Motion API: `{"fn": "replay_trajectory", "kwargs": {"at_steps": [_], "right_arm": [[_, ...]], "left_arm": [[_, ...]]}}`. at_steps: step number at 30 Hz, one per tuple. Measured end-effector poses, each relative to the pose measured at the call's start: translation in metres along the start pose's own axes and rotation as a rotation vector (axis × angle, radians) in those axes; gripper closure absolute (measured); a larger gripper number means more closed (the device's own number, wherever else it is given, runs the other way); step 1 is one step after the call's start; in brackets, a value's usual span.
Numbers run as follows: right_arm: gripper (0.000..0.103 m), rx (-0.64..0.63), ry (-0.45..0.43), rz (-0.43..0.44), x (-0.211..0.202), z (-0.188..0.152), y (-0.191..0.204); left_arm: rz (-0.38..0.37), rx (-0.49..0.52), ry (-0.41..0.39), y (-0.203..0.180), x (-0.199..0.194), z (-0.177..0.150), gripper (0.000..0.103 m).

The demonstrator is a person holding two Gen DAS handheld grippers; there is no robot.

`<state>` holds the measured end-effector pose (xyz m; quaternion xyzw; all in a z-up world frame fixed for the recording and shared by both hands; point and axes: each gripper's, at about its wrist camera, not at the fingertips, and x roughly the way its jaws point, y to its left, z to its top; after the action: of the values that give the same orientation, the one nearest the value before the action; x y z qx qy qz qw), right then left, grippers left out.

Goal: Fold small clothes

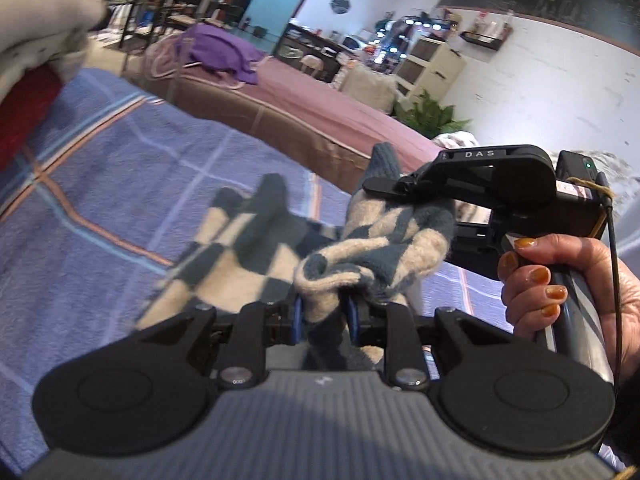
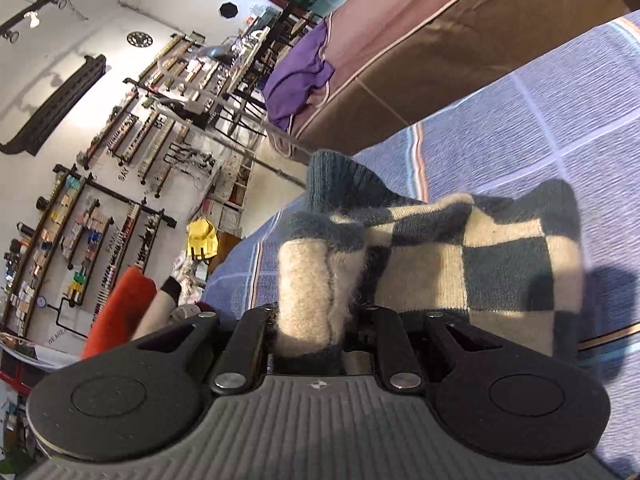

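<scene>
Two grippers are clamped on one checkered knit garment [image 1: 360,256], a blue-grey and cream piece that looks like a sock or mitten; which one cannot be told. In the left wrist view, the left gripper [image 1: 324,316] is nearly closed, with a bunched cream edge pinched between its blue pads. The right gripper [image 1: 384,186] is seen from the side, its fingers shut over the upper part of the same garment, with the person's hand [image 1: 560,280] wrapped on its handle. In the right wrist view, the right gripper [image 2: 310,320] is narrowed on a thick cream roll of fabric [image 2: 308,280], the ribbed cuff [image 2: 336,180] sticking up beyond it. The garment is held off the blue plaid blanket [image 1: 120,200], its free end hanging blurred toward the cloth. Progress is judged early to middle: the piece is gathered and doubled, but no flat fold is laid down yet. More small items, red and cream [image 2: 120,312], are seen at the blanket's edge, likely still to be handled
</scene>
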<state>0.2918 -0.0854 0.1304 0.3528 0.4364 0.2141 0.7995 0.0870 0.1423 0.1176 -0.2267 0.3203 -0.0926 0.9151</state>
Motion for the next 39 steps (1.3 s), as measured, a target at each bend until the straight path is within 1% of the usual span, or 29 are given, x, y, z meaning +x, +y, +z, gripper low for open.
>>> {"fn": "replay_trajectory", "kwargs": {"at_steps": [5, 8, 13, 16, 18, 20, 22, 25, 27, 29, 32, 34, 37, 39], "right_arm": [[0.076, -0.035, 0.035, -0.049, 0.031, -0.012, 0.009], [0.075, -0.043, 0.050, -0.068, 0.042, -0.017, 0.007], [0.075, -0.037, 0.062, -0.088, 0.048, -0.019, 0.005], [0.073, -0.028, 0.063, -0.093, 0.051, -0.020, 0.006], [0.062, -0.007, 0.064, -0.088, 0.053, -0.021, 0.005], [0.059, -0.001, 0.064, -0.093, 0.057, -0.023, 0.007], [0.052, -0.019, 0.064, -0.102, 0.058, -0.025, 0.008], [0.037, -0.004, 0.053, -0.090, 0.059, -0.027, 0.009], [0.020, 0.010, 0.046, -0.062, 0.058, -0.026, 0.010], [0.010, 0.012, 0.041, -0.033, 0.058, -0.027, 0.013], [0.010, -0.009, 0.039, 0.011, 0.053, -0.027, 0.019], [0.010, -0.053, 0.016, 0.036, 0.044, -0.028, 0.026], [0.012, -0.184, -0.020, 0.034, 0.022, -0.029, 0.037], [0.020, -0.298, -0.052, 0.009, 0.005, -0.033, 0.043]], "left_arm": [[0.064, -0.072, 0.015, 0.039, 0.001, -0.004, 0.082], [0.081, -0.102, 0.023, 0.055, 0.004, -0.007, 0.082], [0.089, -0.120, 0.031, 0.065, 0.009, -0.010, 0.082], [0.095, -0.123, 0.035, 0.067, 0.011, -0.010, 0.082], [0.103, -0.124, 0.038, 0.069, 0.012, -0.011, 0.082], [0.111, -0.125, 0.043, 0.071, 0.012, -0.011, 0.082], [0.120, -0.127, 0.050, 0.073, 0.013, -0.013, 0.082], [0.135, -0.135, 0.063, 0.078, 0.015, -0.015, 0.082], [0.147, -0.141, 0.072, 0.081, 0.015, -0.016, 0.082], [0.157, -0.149, 0.079, 0.085, 0.016, -0.017, 0.082], [0.178, -0.144, 0.079, 0.088, 0.012, -0.017, 0.082], [0.193, -0.139, 0.077, 0.089, 0.008, -0.016, 0.082], [0.213, -0.136, 0.062, 0.089, 0.001, -0.013, 0.081], [0.224, -0.110, 0.049, 0.085, -0.004, -0.009, 0.081]]}}
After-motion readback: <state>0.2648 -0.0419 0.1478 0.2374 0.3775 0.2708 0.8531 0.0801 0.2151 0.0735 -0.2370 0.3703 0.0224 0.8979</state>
